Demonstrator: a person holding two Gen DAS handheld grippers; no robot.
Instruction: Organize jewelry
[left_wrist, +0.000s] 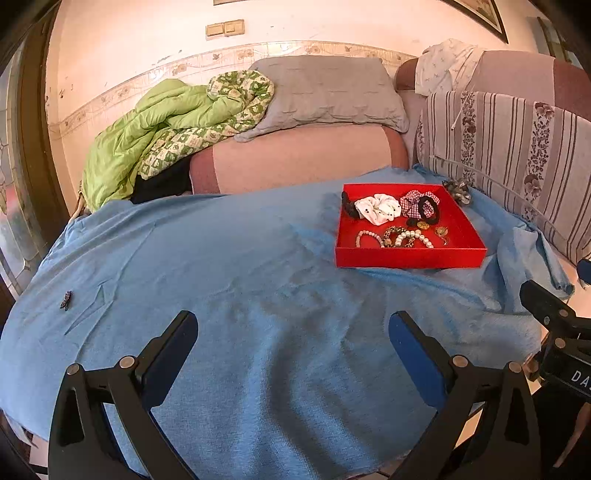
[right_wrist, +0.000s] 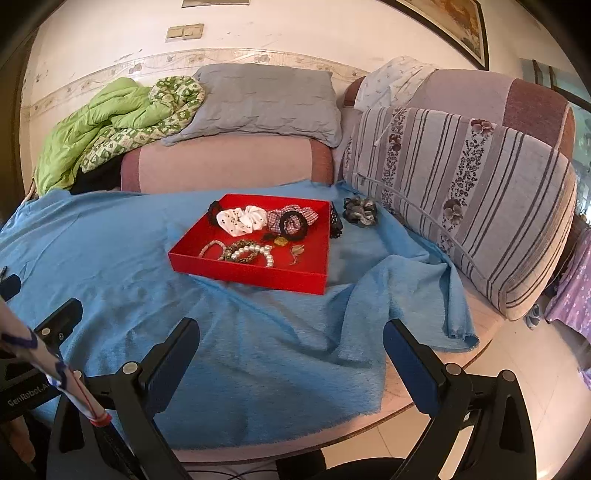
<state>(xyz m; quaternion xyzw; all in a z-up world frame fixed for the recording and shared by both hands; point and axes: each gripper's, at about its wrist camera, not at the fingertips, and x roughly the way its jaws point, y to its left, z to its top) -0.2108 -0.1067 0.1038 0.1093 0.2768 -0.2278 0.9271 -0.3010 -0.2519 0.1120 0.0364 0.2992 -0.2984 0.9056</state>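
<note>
A red tray (left_wrist: 410, 258) (right_wrist: 243, 271) sits on the blue cloth (left_wrist: 240, 277) (right_wrist: 258, 332), far right in the left wrist view. It holds a white scrunchie (left_wrist: 378, 208) (right_wrist: 242, 219), a plaid scrunchie (left_wrist: 415, 205) (right_wrist: 291, 218), pearl bracelets (left_wrist: 410, 238) (right_wrist: 255, 253) and small brooches (right_wrist: 280, 242). A grey scrunchie (left_wrist: 458, 190) (right_wrist: 360, 210) and a black lace piece (right_wrist: 335, 221) lie outside, behind the tray. A small dark clip (left_wrist: 66, 300) lies far left. My left gripper (left_wrist: 291, 328) and right gripper (right_wrist: 291, 336) are open and empty, short of the tray.
A sofa with a grey pillow (left_wrist: 325, 92), a green quilt (left_wrist: 159, 129) and a striped cushion (right_wrist: 472, 206) stands behind the table. The table's bare edge (right_wrist: 406, 402) shows at the right, with tiled floor beyond.
</note>
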